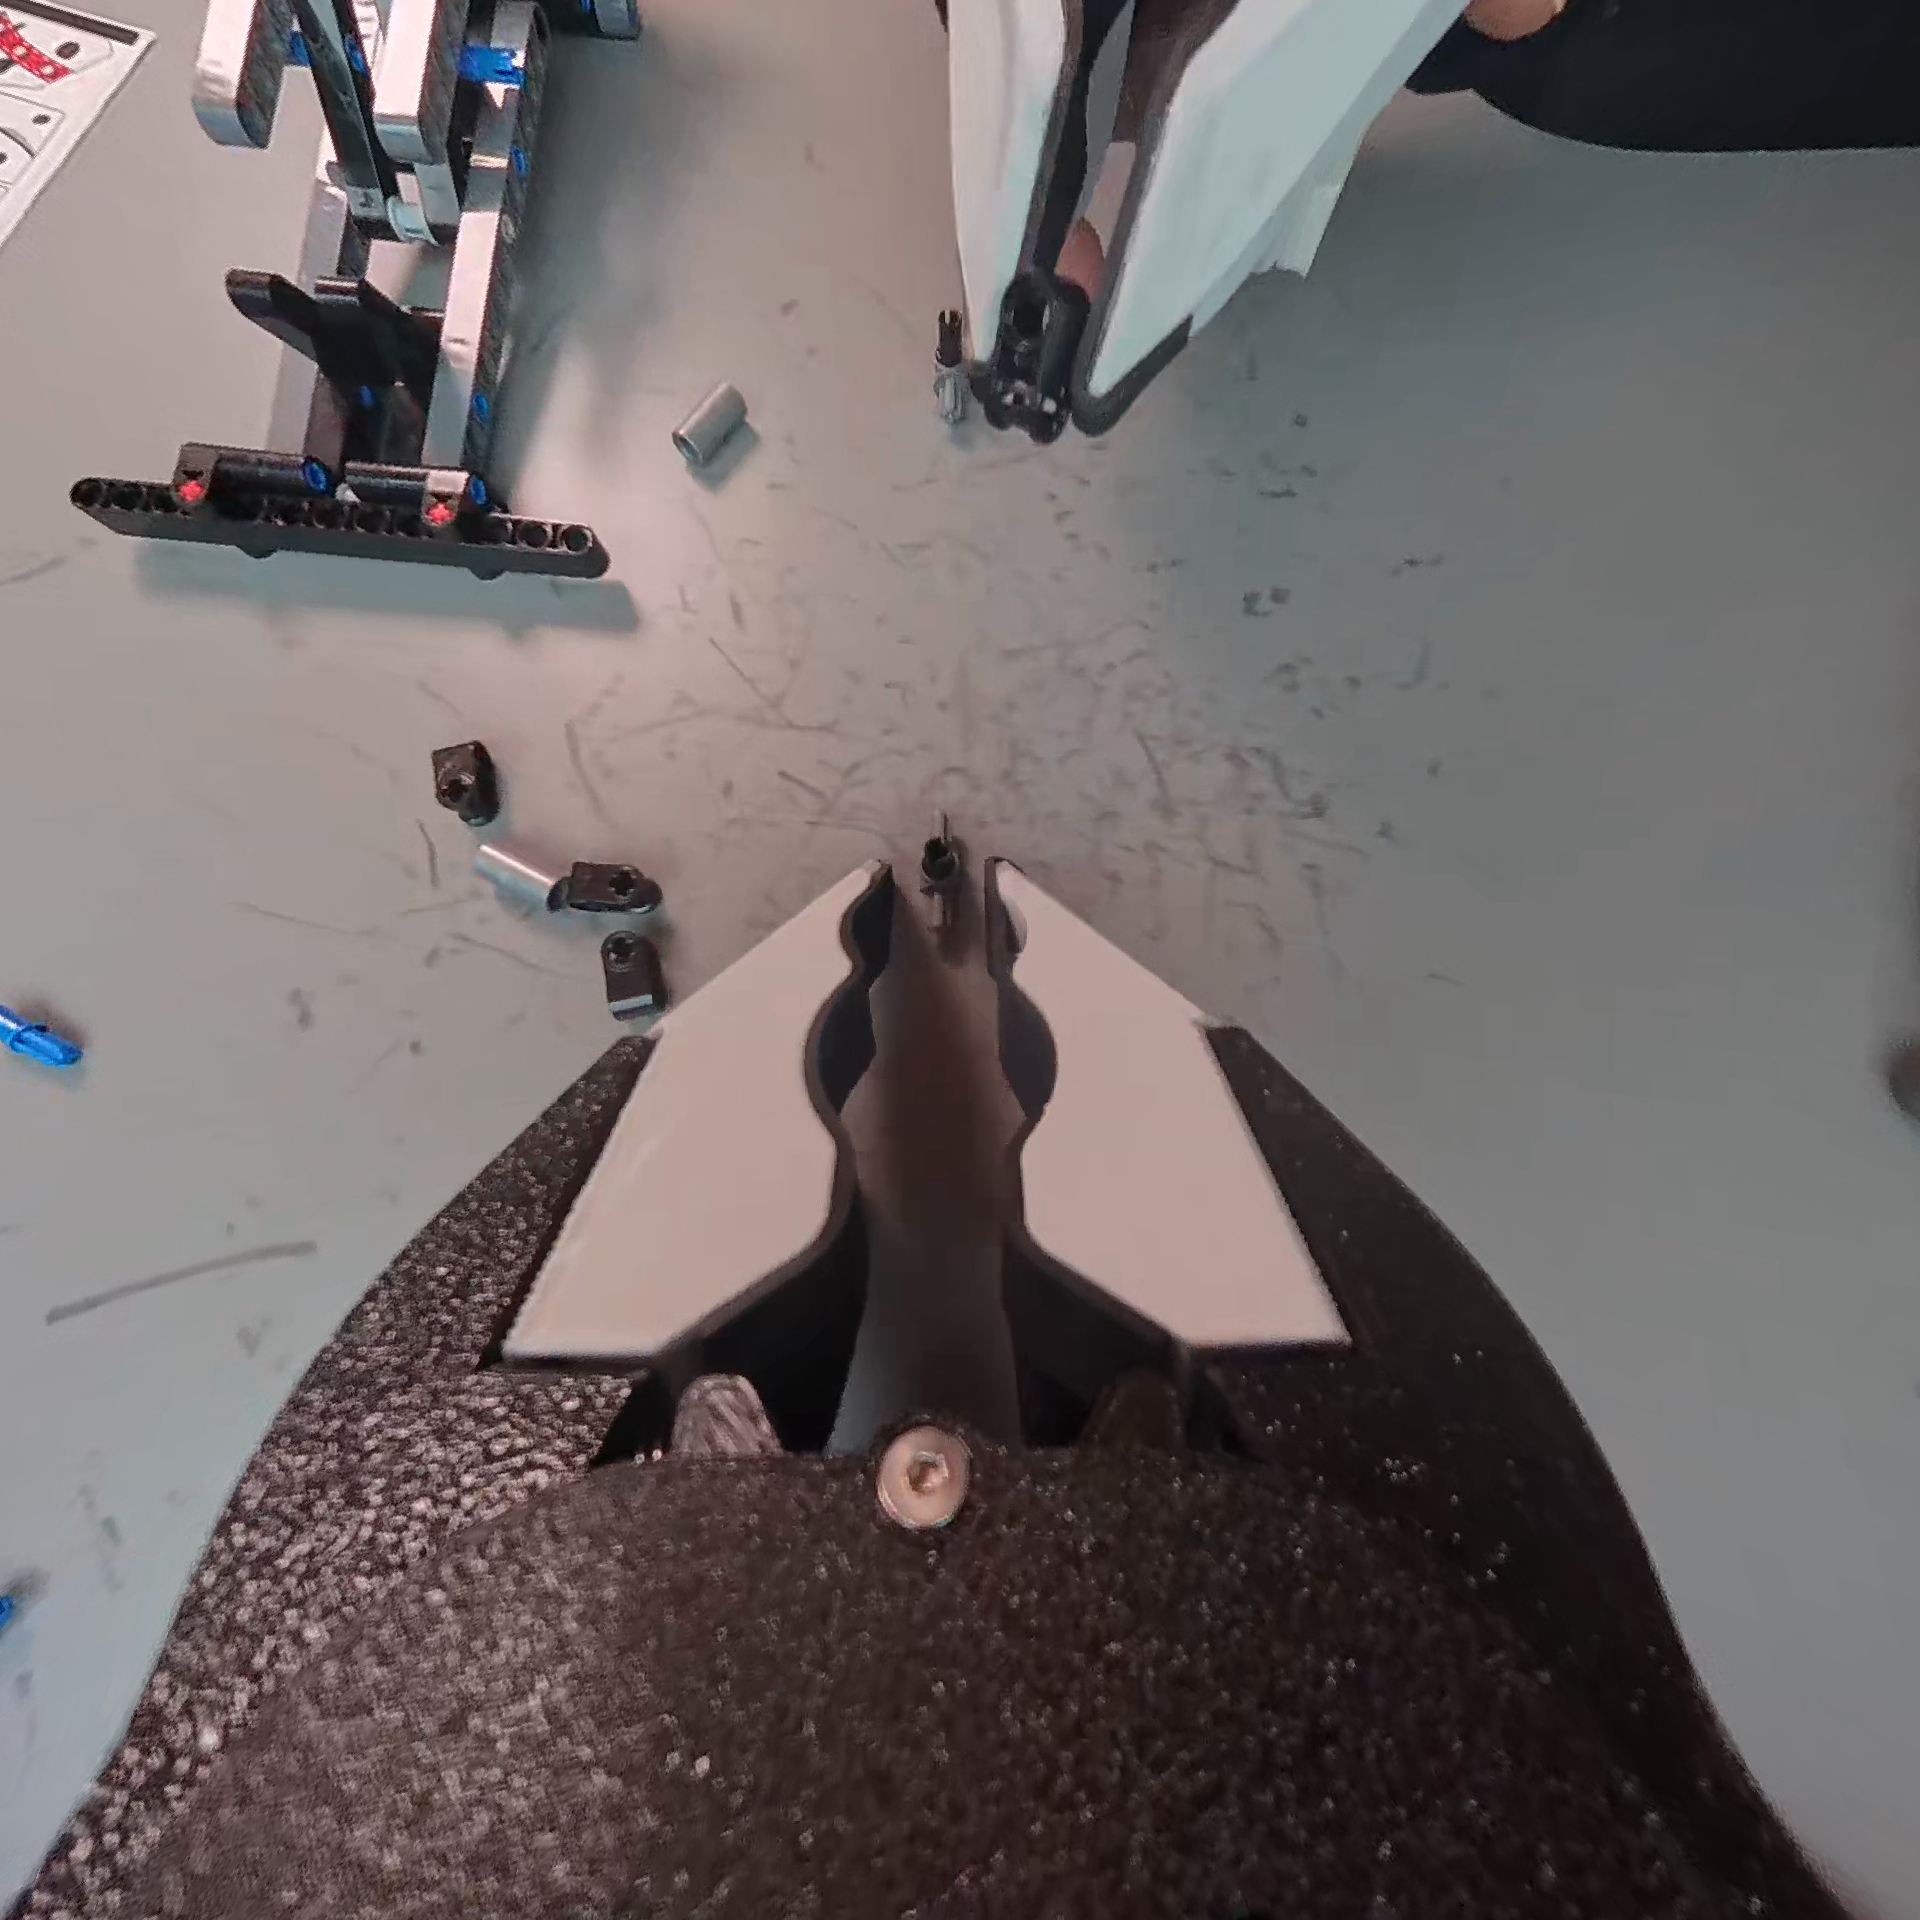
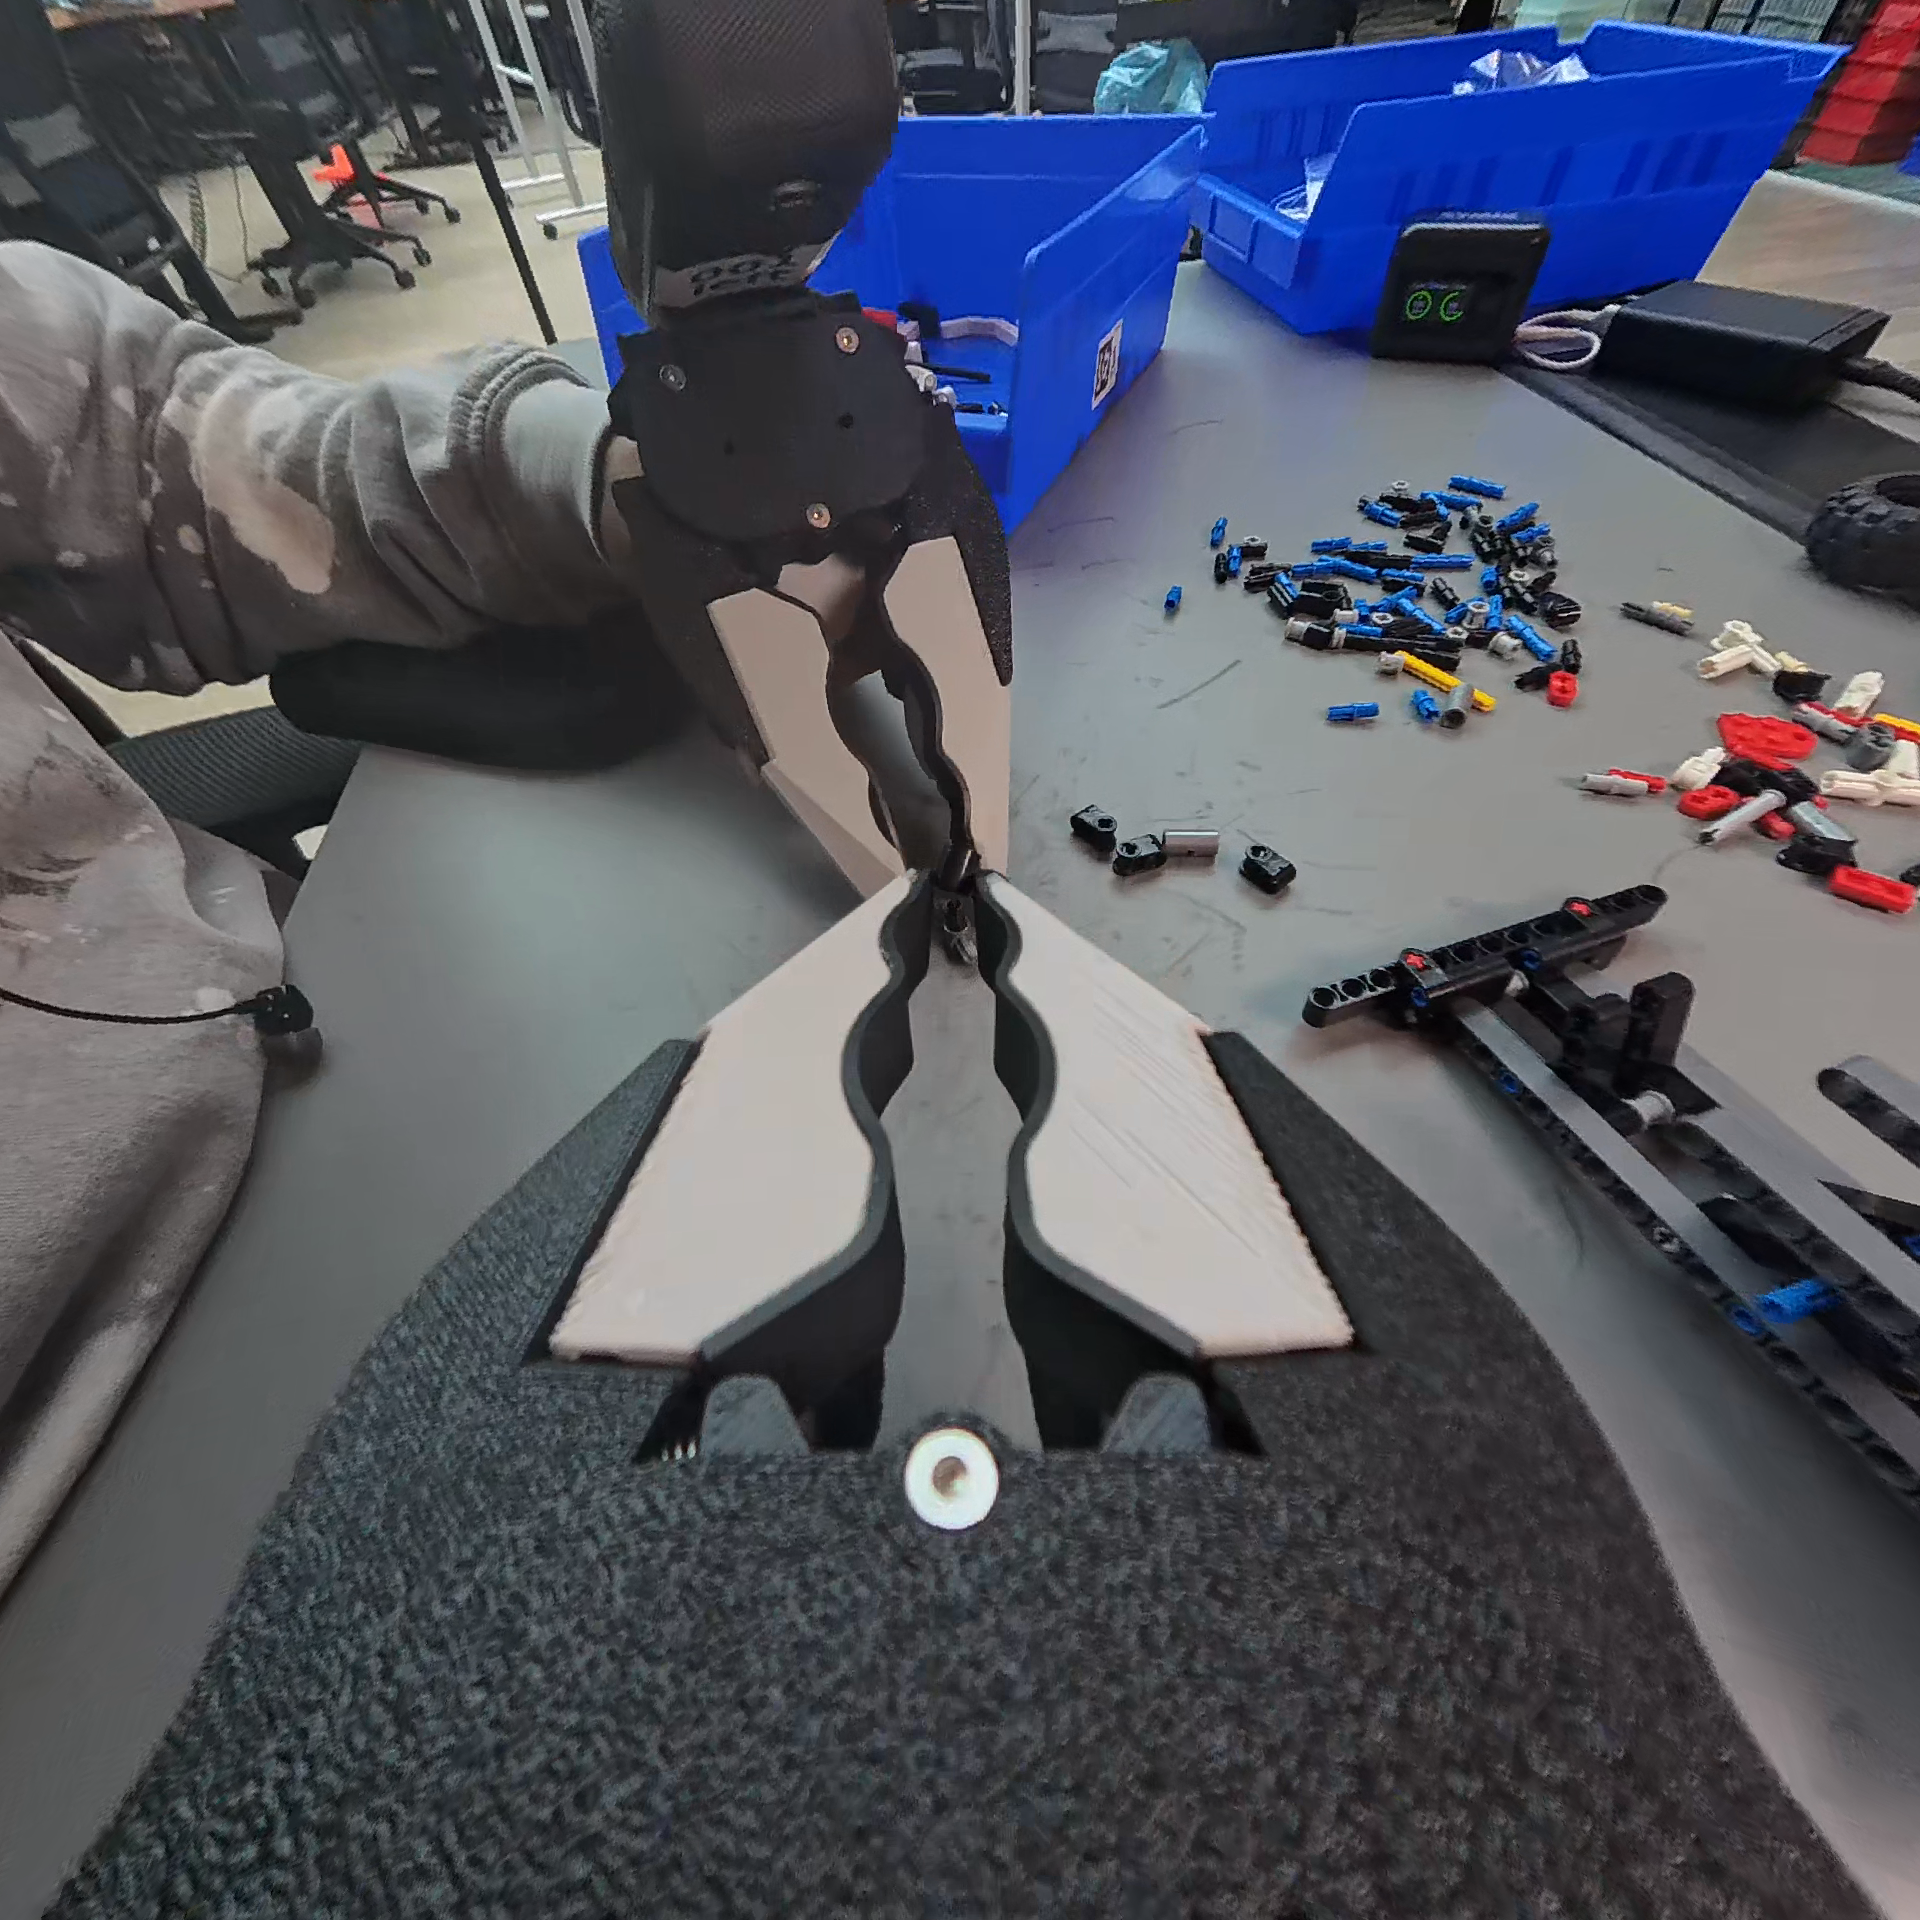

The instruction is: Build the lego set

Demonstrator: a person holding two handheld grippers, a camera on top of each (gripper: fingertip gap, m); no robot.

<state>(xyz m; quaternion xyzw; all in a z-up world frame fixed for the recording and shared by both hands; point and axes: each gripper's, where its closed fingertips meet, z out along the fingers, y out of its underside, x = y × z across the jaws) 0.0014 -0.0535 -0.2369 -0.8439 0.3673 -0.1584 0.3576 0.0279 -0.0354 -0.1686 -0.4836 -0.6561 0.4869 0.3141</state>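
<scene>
Black pin (image 1: 938,868) pinched in the left gripper (image 1: 940,873) points up-frame toward the right gripper (image 1: 1023,390), which clamps a black connector (image 1: 1029,353).

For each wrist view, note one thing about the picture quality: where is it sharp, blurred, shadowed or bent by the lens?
Left wrist view: the frame throws a soft shadow on the table; the blue pin at the edge is smeared. Right wrist view: the loose parts look sharp, the blue bins curve with the wide lens, and the far chairs are soft.
</scene>
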